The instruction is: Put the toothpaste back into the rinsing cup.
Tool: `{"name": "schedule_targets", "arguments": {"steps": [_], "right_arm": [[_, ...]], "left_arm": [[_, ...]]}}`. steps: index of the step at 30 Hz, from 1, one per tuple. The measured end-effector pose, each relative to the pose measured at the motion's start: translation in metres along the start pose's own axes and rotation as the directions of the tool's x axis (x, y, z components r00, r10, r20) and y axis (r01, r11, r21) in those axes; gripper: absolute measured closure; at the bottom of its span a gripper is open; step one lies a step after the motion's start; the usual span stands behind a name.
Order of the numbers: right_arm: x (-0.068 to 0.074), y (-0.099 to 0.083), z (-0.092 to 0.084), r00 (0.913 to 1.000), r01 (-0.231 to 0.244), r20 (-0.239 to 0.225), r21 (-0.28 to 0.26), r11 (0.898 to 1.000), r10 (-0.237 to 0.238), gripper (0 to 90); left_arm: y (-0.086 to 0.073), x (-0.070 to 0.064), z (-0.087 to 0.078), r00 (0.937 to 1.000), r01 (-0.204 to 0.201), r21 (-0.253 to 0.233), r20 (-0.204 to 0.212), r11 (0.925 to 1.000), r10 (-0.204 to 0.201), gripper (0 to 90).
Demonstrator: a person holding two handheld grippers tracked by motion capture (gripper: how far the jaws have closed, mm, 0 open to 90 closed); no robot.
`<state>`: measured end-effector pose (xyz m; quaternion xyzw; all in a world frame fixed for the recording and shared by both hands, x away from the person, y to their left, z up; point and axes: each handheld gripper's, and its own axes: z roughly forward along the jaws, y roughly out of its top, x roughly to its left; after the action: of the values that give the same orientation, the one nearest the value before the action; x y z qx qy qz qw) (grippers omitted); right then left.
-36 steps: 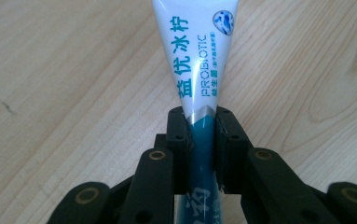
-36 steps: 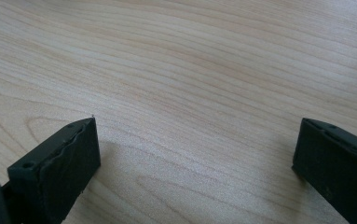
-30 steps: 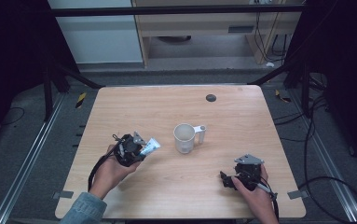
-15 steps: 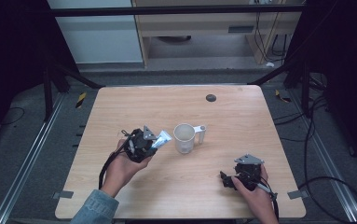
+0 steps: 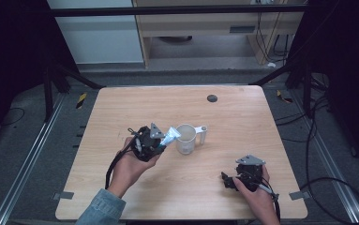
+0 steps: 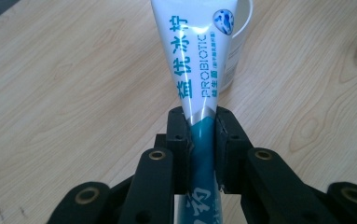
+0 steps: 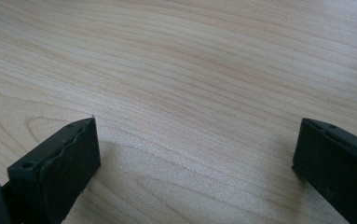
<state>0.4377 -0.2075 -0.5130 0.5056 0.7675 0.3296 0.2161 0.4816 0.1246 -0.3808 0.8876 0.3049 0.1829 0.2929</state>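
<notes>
Left gripper view has the left tool (image 6: 199, 135) clenched on a white-and-teal toothpaste tube (image 6: 197, 60), its pads pinching the teal crimped end (the print reads PROBIOTIC). The tube's far end reaches to the rim of a white cup (image 6: 236, 51) standing on the wooden table (image 6: 64, 93). High view puts that tool (image 5: 160, 140) just left of the cup (image 5: 186, 139), mid-table. The right tool (image 7: 197, 154) sits released, jaws wide apart over bare wood, near the table's front right (image 5: 228, 180).
</notes>
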Motion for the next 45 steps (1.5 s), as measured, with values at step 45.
{"name": "schedule_targets", "arguments": {"steps": [45], "right_arm": [[0.0,0.0,0.0,1.0,0.002,0.0,0.0,1.0,-0.002,0.7]], "left_arm": [[0.085,-0.048,0.01,0.9999,-0.003,-0.231,0.013,0.973,0.006,77.7]]}}
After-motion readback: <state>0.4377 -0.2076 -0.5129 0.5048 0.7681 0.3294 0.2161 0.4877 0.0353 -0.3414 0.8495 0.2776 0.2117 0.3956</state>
